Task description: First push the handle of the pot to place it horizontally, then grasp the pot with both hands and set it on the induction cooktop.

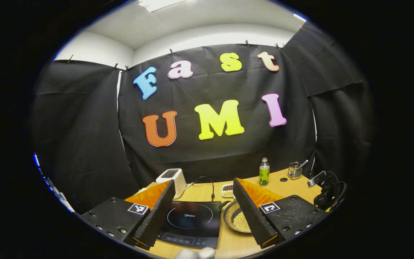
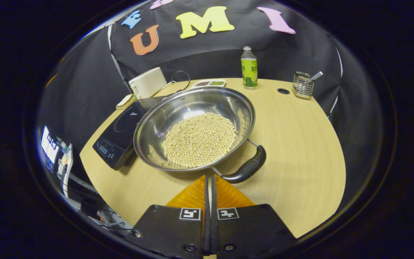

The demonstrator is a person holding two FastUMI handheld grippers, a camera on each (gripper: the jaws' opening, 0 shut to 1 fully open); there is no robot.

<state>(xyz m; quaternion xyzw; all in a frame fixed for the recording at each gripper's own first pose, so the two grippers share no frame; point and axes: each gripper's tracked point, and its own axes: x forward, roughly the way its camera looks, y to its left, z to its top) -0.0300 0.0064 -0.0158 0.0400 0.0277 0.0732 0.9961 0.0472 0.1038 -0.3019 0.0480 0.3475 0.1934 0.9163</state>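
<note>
While right fingers [image 2: 208, 187] meet and left fingers [image 1: 203, 212] gape, pot [image 2: 192, 108] holds beans [image 2: 199, 138].

The left gripper view faces the black cloth wall [image 1: 214, 151] from low and farther back; the right gripper view looks down, close. Both share the round pale wooden bench [image 1: 289, 187] [image 2: 300, 144].

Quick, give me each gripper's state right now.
Left gripper: open, holding nothing, above the induction cooktop.
Right gripper: shut, empty, fingertips just short of the pot handle.
</note>
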